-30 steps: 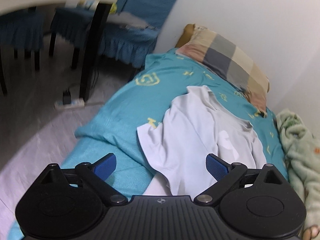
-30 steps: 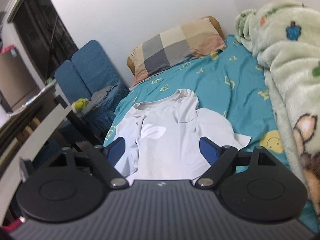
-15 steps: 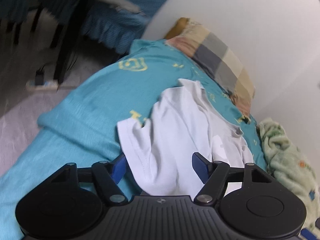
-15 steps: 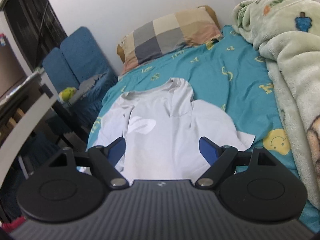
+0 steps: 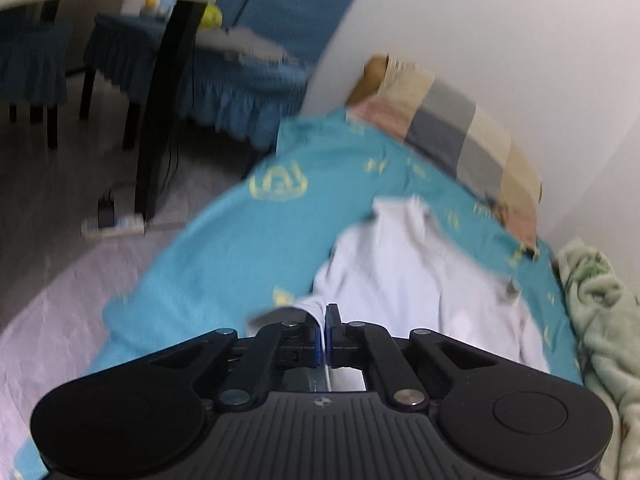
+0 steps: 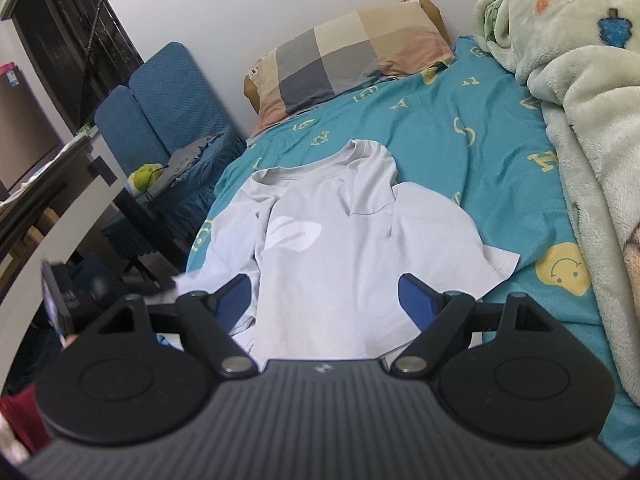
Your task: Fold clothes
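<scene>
I am looking over a bed (image 6: 480, 152) that is stretching away ahead of both grippers, with a blanket (image 6: 592, 128) lying off to the right and a pillow (image 6: 352, 56) sitting at the far end. A shirt (image 6: 332, 248) is lying spread just ahead of my right gripper (image 6: 326, 296), whose jaws are standing wide apart and holding nothing. My left gripper (image 5: 324, 330) is pinching the shirt's near edge, jaws clamped tight on the cloth.
</scene>
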